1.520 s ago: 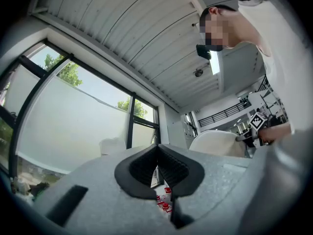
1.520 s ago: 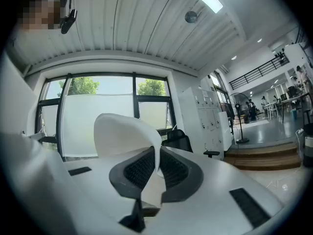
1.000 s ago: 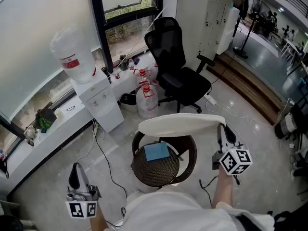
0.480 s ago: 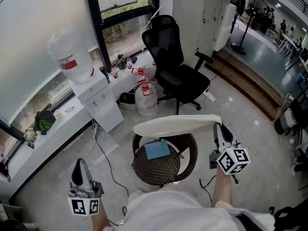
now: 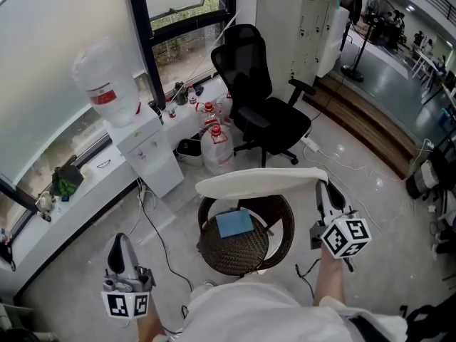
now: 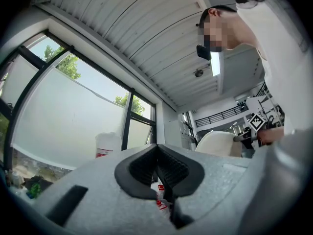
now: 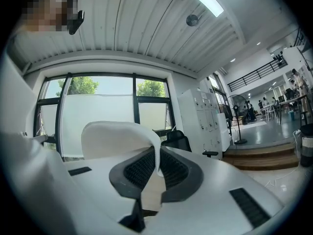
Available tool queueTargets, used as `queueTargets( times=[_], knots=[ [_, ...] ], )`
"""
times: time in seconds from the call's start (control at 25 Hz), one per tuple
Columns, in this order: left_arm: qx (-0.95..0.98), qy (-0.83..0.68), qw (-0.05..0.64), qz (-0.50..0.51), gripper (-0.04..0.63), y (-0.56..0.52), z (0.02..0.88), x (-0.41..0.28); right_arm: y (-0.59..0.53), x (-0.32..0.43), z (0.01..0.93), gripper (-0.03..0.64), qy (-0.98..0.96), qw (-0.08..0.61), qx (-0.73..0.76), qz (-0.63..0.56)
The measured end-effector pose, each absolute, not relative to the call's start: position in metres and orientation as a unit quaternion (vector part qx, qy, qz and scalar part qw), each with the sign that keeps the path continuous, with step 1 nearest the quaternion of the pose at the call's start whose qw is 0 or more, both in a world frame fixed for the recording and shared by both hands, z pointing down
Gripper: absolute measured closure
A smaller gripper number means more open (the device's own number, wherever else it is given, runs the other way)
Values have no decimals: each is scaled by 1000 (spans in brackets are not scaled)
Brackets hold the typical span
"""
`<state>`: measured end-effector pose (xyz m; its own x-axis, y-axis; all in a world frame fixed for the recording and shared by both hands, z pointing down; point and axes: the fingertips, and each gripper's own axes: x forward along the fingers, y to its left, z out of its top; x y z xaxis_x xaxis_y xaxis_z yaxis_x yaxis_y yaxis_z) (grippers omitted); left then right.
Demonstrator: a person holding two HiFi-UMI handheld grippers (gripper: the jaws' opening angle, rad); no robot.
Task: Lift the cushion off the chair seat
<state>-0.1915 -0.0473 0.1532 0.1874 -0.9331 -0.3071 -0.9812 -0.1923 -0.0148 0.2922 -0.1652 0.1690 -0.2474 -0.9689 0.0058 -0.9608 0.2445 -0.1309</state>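
**Head view:** your right tongs [image 5: 322, 188] pinch the edge of the white cushion [image 5: 260, 182], which is clear above the wicker chair [image 5: 285, 228]. Its bowl-like seat holds a blue pad [image 5: 234, 223]. Your left tongs [image 5: 117, 251] hang well aside.
**Left gripper view:** jaws together, empty.
**Right gripper view:** jaws clamp the cushion's edge.

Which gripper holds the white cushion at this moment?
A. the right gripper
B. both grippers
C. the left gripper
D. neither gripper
A: the right gripper view shows the right gripper with its jaws closed on the edge of the white cushion, while the left gripper has its jaws together on nothing, apart from the cushion.
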Motion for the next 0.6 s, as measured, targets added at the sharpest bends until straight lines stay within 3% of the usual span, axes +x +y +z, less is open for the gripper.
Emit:
queueTargets(
  times=[0.6],
  knots=[
    [-775,612,100,123,578,-66,154,-210,-168,270,168,580,784,36,-618,-48]
  ],
)
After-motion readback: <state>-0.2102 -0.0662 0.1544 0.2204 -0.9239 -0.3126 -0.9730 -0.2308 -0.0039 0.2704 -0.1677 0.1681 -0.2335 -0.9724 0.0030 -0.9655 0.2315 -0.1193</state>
